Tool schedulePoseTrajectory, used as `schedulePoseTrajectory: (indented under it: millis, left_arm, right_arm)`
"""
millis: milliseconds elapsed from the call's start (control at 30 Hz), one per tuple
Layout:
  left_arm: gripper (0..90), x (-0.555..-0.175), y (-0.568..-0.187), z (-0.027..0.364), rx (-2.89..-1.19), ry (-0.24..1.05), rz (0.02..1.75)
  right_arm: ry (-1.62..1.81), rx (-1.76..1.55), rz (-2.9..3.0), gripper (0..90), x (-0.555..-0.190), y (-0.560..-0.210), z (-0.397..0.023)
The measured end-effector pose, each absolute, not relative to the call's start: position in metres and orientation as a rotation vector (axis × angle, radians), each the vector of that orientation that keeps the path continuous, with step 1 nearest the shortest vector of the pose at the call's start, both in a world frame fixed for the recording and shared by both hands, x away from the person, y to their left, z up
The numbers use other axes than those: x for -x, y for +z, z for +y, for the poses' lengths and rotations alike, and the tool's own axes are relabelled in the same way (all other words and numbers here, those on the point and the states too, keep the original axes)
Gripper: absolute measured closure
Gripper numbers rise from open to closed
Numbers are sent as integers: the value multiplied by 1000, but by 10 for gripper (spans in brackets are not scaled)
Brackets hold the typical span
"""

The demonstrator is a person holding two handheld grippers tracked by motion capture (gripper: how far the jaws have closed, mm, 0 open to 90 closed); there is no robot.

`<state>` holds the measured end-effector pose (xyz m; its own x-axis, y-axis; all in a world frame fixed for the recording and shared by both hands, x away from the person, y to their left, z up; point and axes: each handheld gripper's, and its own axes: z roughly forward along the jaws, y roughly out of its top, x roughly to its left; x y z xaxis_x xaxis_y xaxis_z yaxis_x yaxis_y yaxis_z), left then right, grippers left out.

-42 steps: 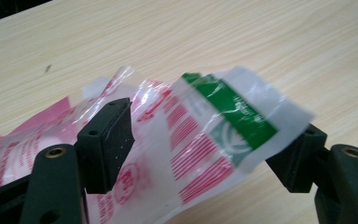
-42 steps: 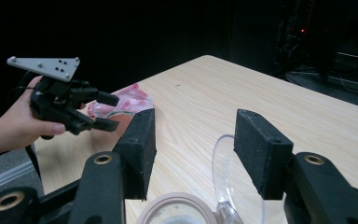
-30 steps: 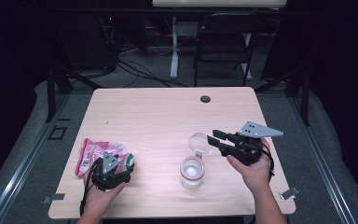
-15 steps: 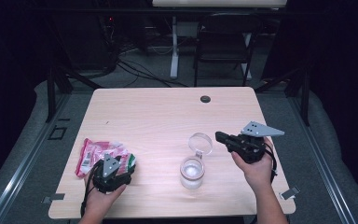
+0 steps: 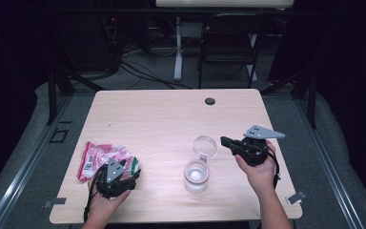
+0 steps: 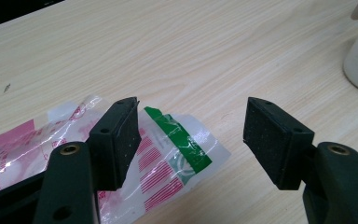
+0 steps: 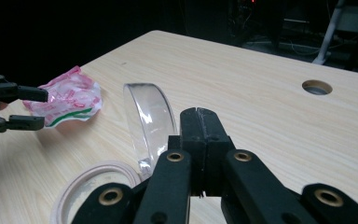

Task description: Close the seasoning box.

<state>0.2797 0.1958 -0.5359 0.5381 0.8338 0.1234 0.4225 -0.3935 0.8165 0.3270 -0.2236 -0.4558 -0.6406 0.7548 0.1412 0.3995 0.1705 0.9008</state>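
Left claw [image 5: 119, 168] wide apart, hovering over the near end of the pink-and-green plastic packet [image 5: 100, 157], one pad above the wrapper and the other over bare surface [image 5: 162, 119], nothing pinched between them. Packet lying flat well to the left of the clear jar [image 5: 196, 175], crumpled, green stripe toward the jar. Jar upright near the front edge of the surface, mouth uncovered, hinged clear lid [image 5: 205, 146] tipped up just behind it. Right claw [image 5: 225, 141] pressed fully together after just closing, nothing between the pads, tips just right of the jar's lid and pointing at it, not touching as far as can be told. Small round hole [image 5: 210, 101] far behind the jar, near the back edge.
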Motion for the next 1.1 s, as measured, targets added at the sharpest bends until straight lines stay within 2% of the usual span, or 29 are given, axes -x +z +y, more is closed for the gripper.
schedulePoseTrajectory:
  millis: [467,1100]
  left_arm:
    - [375,-277,-534,185,-2041,701,949]
    - [383,-278,-534,188,-2023,691,976]
  right_arm:
    - [1448,-1096,2160,900,-331,-465,-214]
    - [1456,-1091,2176,892,-330,-467,-210]
